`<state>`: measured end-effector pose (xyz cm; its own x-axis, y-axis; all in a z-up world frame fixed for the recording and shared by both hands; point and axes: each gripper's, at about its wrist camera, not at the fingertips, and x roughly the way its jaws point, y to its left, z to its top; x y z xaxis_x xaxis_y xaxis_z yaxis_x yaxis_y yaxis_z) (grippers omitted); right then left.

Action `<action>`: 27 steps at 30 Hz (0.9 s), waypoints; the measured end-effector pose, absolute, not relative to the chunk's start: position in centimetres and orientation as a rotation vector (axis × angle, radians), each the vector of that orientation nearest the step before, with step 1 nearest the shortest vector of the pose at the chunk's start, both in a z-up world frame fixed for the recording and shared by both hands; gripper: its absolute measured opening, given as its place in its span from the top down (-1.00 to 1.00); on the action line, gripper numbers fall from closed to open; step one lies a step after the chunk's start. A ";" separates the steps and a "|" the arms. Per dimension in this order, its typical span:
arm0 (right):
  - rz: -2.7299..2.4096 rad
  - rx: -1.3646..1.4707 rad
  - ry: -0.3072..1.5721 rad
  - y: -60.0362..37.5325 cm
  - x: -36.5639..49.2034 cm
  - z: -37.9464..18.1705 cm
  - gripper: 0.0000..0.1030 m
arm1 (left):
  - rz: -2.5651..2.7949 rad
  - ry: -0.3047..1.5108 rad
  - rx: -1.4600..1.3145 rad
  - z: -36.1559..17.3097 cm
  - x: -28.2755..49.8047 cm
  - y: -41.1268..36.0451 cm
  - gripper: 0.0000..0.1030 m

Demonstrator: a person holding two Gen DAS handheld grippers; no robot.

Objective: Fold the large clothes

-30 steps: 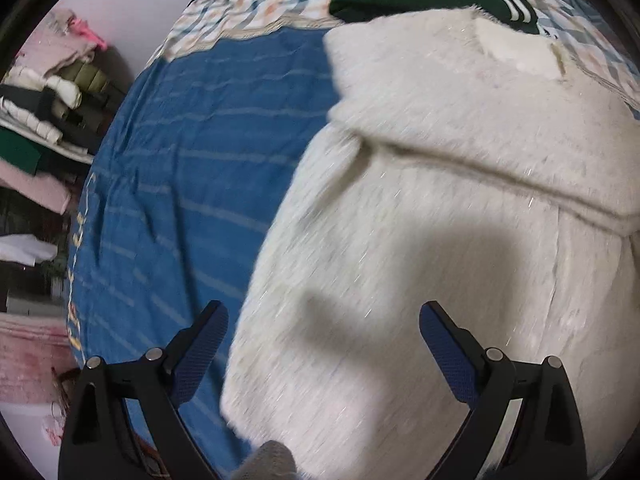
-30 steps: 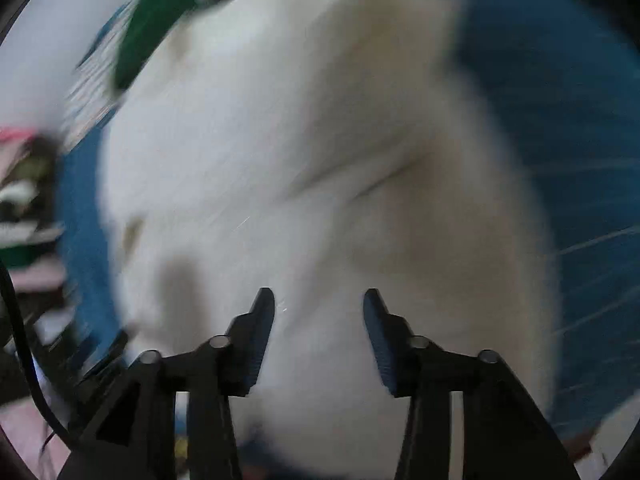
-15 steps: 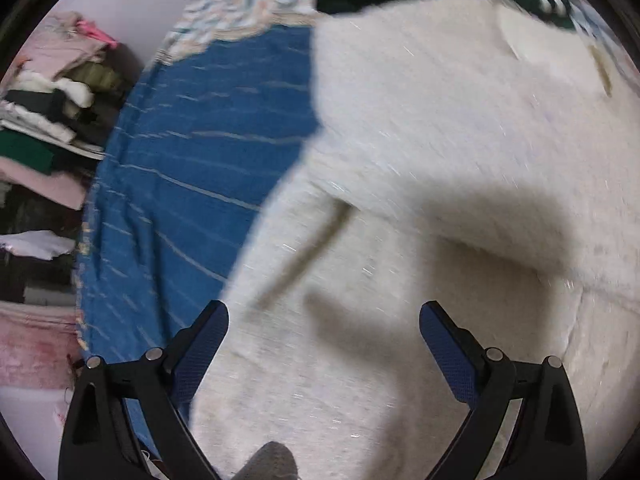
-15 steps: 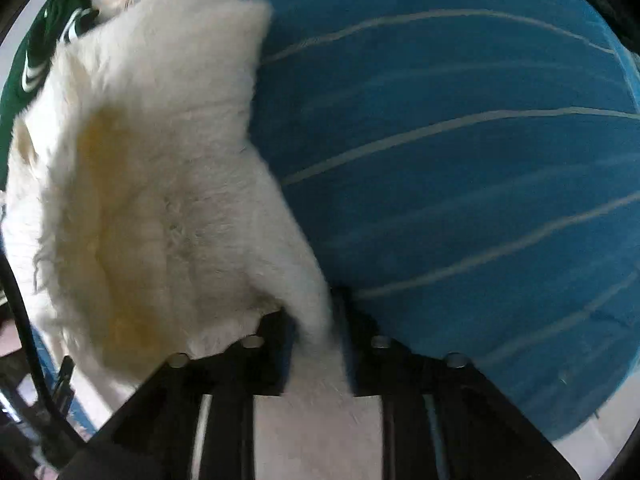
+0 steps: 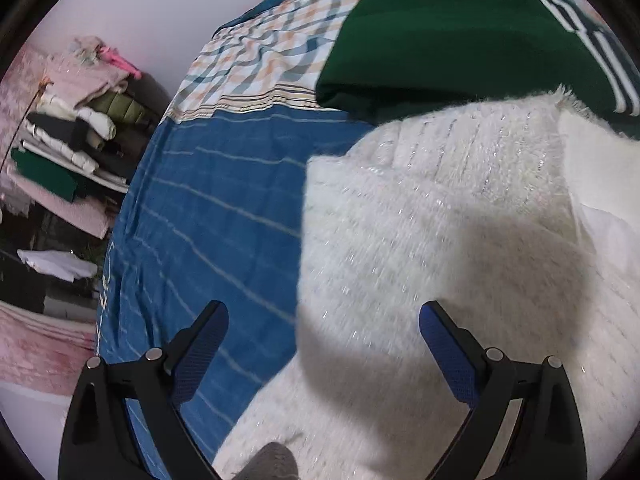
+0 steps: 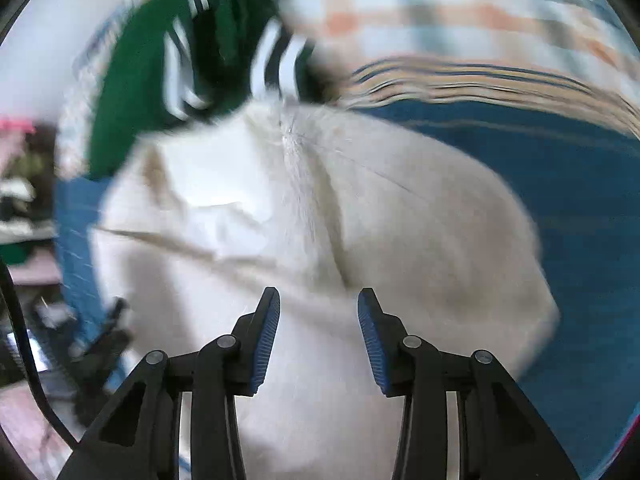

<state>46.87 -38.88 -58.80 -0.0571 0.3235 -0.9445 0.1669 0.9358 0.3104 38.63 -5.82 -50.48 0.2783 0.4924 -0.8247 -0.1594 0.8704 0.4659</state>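
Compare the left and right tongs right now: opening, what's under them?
The left tongs are spread wide; the right tongs are open but much narrower. The left straddle the white fuzzy garment's edge, with blue bedsheet under one finger; the right sit fully over the garment. The left view is sharp, the right motion-blurred. Both hold nothing.

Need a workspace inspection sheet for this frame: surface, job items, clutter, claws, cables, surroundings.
Surface: blue striped bedspread, with a plaid cover at the far end.
Job's things: white fuzzy garment, partly folded on the bedspread; folded green garment with white stripes beyond it, touching its far edge.
Clutter: nothing seen on the bed.
Claws: left claw open, above the white garment's edge; right claw open, above the white garment, holding nothing.
Cables: black cable at the right wrist view's left edge.
Surroundings: stacked clothes by a pale wall.
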 end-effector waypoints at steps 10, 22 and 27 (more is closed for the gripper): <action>0.089 0.316 1.488 -36.4 49.0 -57.2 0.89 | 0.445 1.206 0.348 -50.7 39.0 -6.1 -0.89; 0.074 0.499 1.470 -48.4 42.0 -49.3 -0.13 | 0.458 1.214 0.304 -46.5 30.2 -5.5 -0.89; 0.088 0.635 1.593 -54.5 33.5 -49.4 -0.13 | 0.496 1.369 0.301 -49.8 25.1 -4.8 -0.89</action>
